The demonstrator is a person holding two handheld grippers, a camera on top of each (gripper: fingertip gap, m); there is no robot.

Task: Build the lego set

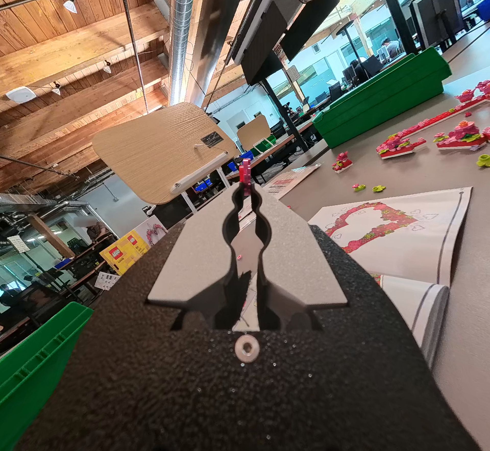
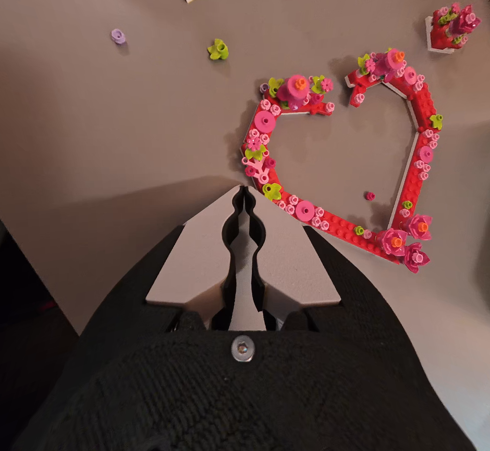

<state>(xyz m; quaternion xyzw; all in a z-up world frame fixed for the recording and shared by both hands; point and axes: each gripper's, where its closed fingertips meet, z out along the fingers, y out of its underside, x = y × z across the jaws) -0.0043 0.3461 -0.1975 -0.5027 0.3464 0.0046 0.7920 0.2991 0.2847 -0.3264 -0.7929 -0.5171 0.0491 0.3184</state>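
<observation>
My left gripper is shut on a small magenta flower piece and holds it in the air, tilted up toward the room. My right gripper is shut and empty, hovering above the table just left of the red heart-shaped lego frame. The frame is open at the top and carries pink flowers and lime leaves. A small red sub-build lies at the upper right. The heart parts also show in the left wrist view at the far right.
Loose lime leaf pieces, a lilac stud and a magenta stud lie on the grey table. The open instruction booklet lies by my left gripper. Green bins and a yellow box stand around. Left tips to right tips: about 35 cm. My left tips are about 35 cm from the small red sub-build, my right tips only 25 cm. It is also in sight in the left wrist view.
</observation>
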